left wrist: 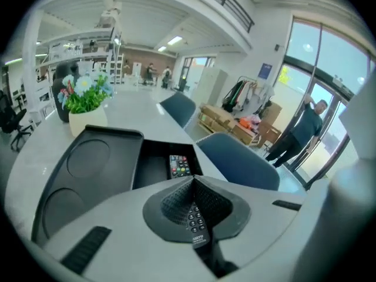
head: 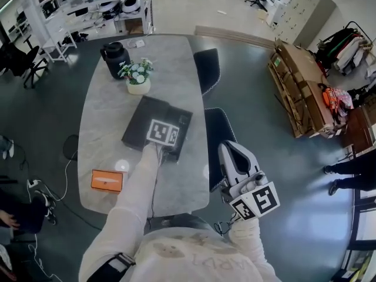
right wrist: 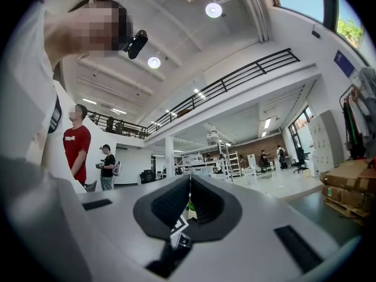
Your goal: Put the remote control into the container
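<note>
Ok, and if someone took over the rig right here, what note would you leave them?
Left gripper: shut on the remote control, its far end reaching into the black container's open compartment.
Right gripper: shut, empty, held off the table's right edge.
Done: remote gripped and at the container.
Left: lower it in, open the jaws, pull back.
</note>
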`<state>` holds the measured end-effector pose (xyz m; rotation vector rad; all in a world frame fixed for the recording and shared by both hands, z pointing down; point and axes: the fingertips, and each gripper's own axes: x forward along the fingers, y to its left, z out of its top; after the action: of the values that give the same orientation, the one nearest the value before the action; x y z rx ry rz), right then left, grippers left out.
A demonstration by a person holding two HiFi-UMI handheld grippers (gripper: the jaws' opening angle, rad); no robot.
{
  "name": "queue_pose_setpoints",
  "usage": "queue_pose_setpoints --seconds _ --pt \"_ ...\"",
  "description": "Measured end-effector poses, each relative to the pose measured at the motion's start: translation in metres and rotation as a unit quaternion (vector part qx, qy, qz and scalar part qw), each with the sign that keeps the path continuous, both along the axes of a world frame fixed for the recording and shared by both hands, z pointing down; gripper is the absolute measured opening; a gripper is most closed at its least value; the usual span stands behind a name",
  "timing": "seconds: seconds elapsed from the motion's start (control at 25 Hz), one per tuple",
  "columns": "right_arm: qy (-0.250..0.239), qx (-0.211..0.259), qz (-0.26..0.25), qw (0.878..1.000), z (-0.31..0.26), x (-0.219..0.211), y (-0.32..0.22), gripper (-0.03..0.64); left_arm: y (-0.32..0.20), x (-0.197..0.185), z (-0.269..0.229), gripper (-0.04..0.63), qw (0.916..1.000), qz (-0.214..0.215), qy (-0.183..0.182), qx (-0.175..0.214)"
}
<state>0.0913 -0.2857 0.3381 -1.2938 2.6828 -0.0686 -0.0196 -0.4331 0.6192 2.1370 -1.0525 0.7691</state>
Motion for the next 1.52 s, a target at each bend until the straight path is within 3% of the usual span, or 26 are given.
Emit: queue_pose_setpoints --seconds 0.12,0.32,0.56,0.72,1.0,1.28,1.52 --pt "0.002 0.003 -0.006 1.0 -0.001 -0.011 0.006 0.018 0.018 0.002 -0.05 0.012 0.9959 0.011 0.06 0.067" --pt "0.004 0.008 -0.025 1.0 -0.002 -0.033 0.019 0.018 0.07 0.0 -0.139 0.012 0.976 0.04 0.125 0.174" --pt "0.004 0.015 -0.051 0.999 -0.009 -0.061 0.04 0.018 0.146 -0.01 -0.233 0.012 0.9426 0.072 0.139 0.295" --pt "0.008 0.022 -0.067 0.997 -0.011 -0.078 0.056 0.018 0.19 -0.018 -0.267 0.012 0.9244 0.081 0.13 0.349" --pt "0.015 0.031 -0.088 0.996 -0.017 -0.103 0.084 0.018 0.239 -0.036 -0.293 0.012 0.9078 0.073 0.141 0.388" --pt "0.038 0.041 -0.102 0.993 -0.02 -0.124 0.104 0.018 0.258 -0.049 -0.306 0.012 0.9007 0.071 0.138 0.406" --pt "0.041 0.046 -0.103 0.993 -0.02 -0.125 0.113 0.018 0.267 -0.049 -0.305 0.012 0.8999 0.073 0.137 0.407"
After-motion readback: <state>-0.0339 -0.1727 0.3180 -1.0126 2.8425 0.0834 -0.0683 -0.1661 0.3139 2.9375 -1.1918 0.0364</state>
